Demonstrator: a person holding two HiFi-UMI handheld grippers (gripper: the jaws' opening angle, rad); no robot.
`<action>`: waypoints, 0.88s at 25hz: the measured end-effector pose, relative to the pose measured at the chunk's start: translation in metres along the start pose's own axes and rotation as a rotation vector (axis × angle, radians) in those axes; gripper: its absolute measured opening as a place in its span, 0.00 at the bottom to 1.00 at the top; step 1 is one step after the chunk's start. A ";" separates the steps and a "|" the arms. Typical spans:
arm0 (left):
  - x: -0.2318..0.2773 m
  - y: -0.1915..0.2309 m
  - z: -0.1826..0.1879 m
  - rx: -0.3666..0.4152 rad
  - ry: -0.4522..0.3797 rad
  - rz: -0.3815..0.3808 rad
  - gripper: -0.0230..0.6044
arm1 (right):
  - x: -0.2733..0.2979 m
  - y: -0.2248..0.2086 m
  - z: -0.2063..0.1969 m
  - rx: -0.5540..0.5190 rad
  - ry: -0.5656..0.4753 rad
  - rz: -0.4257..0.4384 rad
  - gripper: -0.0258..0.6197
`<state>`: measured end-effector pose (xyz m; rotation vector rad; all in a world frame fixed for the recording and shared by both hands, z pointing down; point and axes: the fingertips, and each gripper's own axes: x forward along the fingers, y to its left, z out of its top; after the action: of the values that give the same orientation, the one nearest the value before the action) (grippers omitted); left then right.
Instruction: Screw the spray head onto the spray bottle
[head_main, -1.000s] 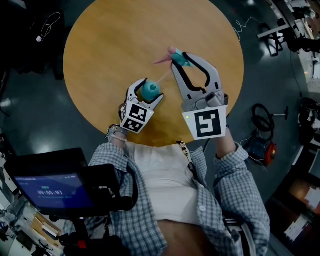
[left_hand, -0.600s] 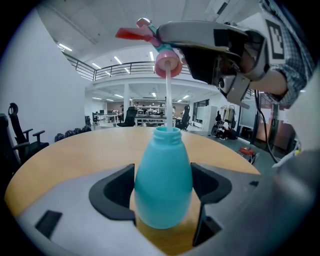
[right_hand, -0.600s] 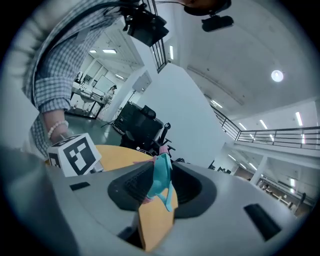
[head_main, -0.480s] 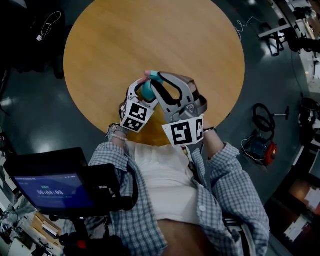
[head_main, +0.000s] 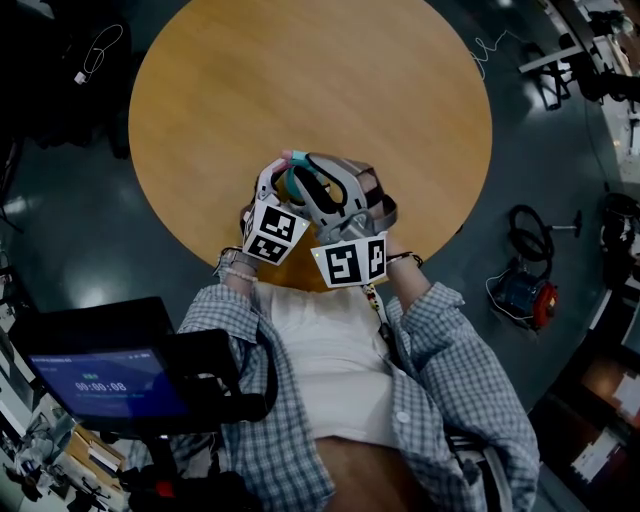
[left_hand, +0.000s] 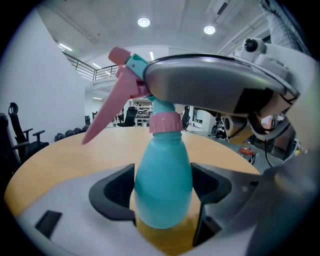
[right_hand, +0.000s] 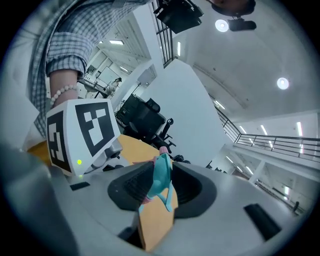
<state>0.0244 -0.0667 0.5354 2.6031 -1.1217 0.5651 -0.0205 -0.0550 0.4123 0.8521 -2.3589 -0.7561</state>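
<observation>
Teal spray bottle (left_hand: 163, 175) staying clamped in left tool (left_hand: 163, 194), right tool (right_hand: 162, 189) clamping spray head (left_hand: 131, 80), bringing it down from mid-bench (head_main: 300, 80) onto bottle neck.

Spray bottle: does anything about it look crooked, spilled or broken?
Nothing stands out. The spray bottle sits squarely in the left gripper, the spray head rests on its neck, held by the right gripper, and the table shows no spill.

Round wooden table (head_main: 230, 90), lit screen (head_main: 105, 375), dark floor (head_main: 60, 220), office chair (left_hand: 15, 137)
</observation>
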 end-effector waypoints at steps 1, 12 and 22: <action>0.000 0.000 0.000 0.001 0.000 -0.001 0.61 | -0.001 0.001 0.001 -0.004 -0.002 -0.002 0.21; 0.000 0.001 -0.001 -0.002 -0.005 -0.004 0.61 | -0.008 0.004 0.003 -0.002 0.036 0.055 0.21; 0.000 0.000 -0.001 0.004 -0.004 -0.003 0.61 | -0.016 0.010 0.005 -0.040 0.053 0.079 0.21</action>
<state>0.0237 -0.0660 0.5366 2.6100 -1.1180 0.5628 -0.0167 -0.0364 0.4110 0.7486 -2.3087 -0.7365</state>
